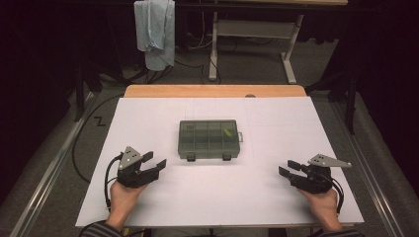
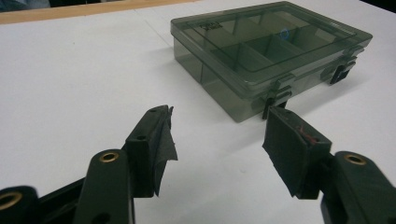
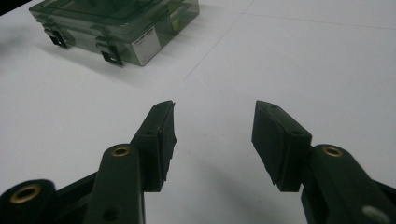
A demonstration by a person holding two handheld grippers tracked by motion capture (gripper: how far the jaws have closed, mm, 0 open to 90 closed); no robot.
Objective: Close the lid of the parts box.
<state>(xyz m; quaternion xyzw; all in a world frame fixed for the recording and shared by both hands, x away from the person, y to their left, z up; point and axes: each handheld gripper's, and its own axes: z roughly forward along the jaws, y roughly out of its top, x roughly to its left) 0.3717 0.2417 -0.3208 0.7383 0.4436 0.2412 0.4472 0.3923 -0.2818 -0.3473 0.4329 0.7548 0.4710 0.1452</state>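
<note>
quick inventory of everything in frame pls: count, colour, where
compartment box: 1, smoky grey-green clear plastic, lid shut, centre of the table
latches: 2, black, on the box's near long side
small item inside box: 1, yellow-green, right-hand compartment; can't tell what it is
table cover: 1, white, over the whole work area
tabletop edge: 1, light wood, far side
cloth: 1, pale blue, hanging beyond the table, upper left
white frame stand: 1, on the floor behind the table
left tongs: 1, black, open, near left of the table, holding nothing
right tongs: 1, black, open, near right, holding nothing
hands: 2, at the near edge, striped sleeves
</note>
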